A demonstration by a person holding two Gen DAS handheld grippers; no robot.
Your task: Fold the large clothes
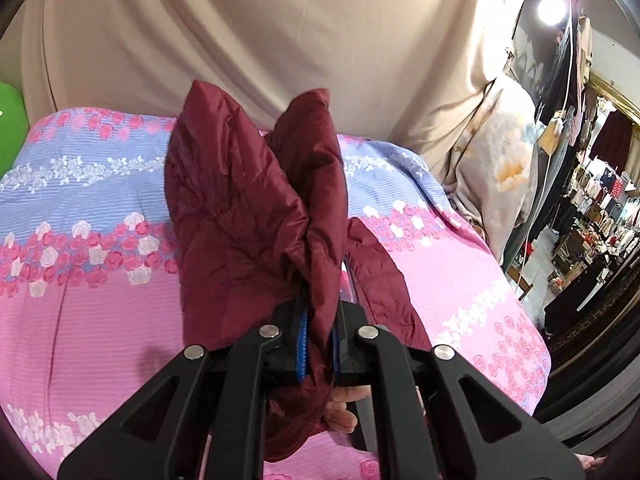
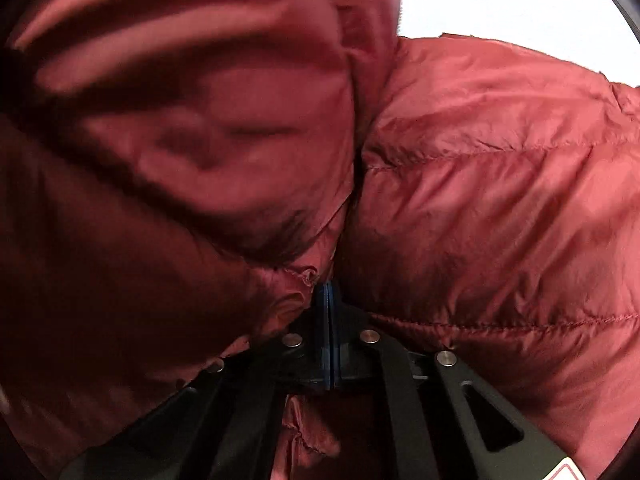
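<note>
A dark red quilted puffer jacket [image 1: 240,208] is held up above the bed. My left gripper [image 1: 319,320] is shut on a bunched fold of the jacket, which stands up in two peaks before the camera and hangs down below the fingers. A bare hand [image 1: 340,412] shows under the gripper against the cloth. In the right wrist view the jacket [image 2: 500,200] fills nearly the whole frame, very close. My right gripper [image 2: 329,292] has its blue pads pressed together at a seam of the jacket, its tips buried in the fabric.
A bed with a pink and blue rose-patterned cover [image 1: 80,248] lies under the jacket. A beige curtain [image 1: 280,32] hangs behind it. A cream blanket bundle [image 1: 500,168] sits at the bed's right end. A cluttered clothing shop [image 1: 592,216] and a bright lamp [image 1: 552,6] are at right.
</note>
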